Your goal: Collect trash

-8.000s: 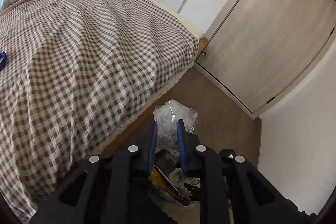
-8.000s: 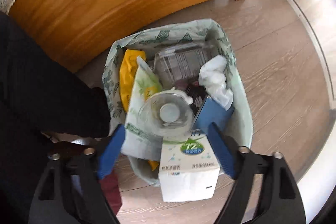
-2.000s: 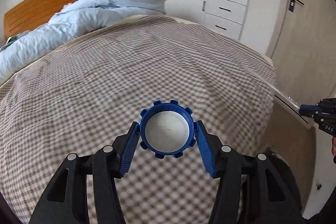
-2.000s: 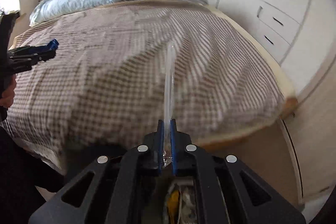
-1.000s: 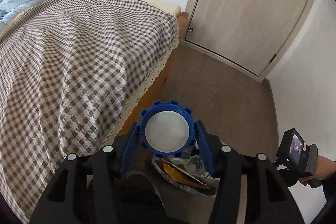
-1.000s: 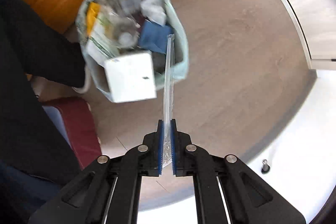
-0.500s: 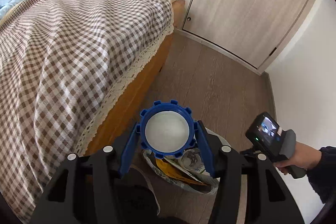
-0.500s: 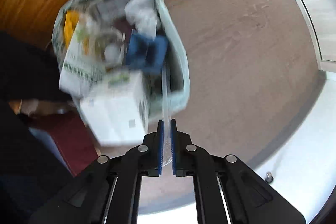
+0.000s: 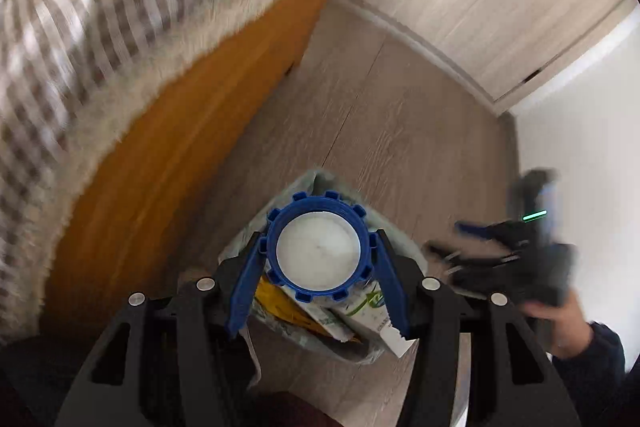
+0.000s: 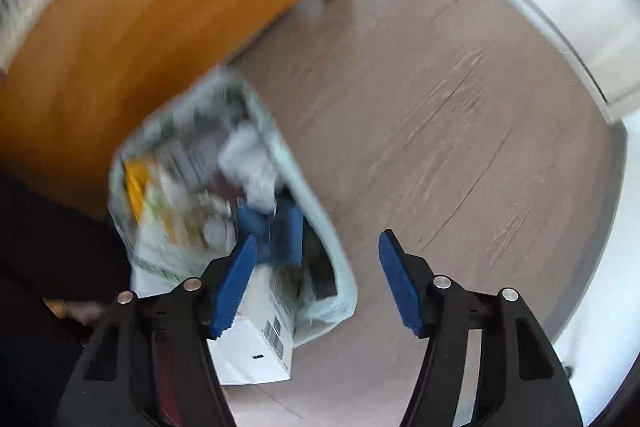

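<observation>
**Blue lid over trash bag; right jaws released**

Your left gripper (image 9: pixel 318 267) grasps the blue lid (image 9: pixel 317 246) directly above the trash bag (image 10: pixel 332 259) on the floor (image 10: pixel 440 131) beside the bed (image 9: pixel 132 147). Your right gripper (image 10: pixel 318 283) is spread wide, holding nothing. Bag contents blurred, probably cartons and wrappers.

The trash bag (image 10: pixel 224 211) stands on the floor (image 10: pixel 460 131) just beside the bed frame (image 10: pixel 160 27). The lid (image 9: pixel 318 247), between the left gripper's (image 9: pixel 318 269) 2 fingers, hangs above the bag; a carton (image 10: pixel 256 339) leans out of its near edge
</observation>
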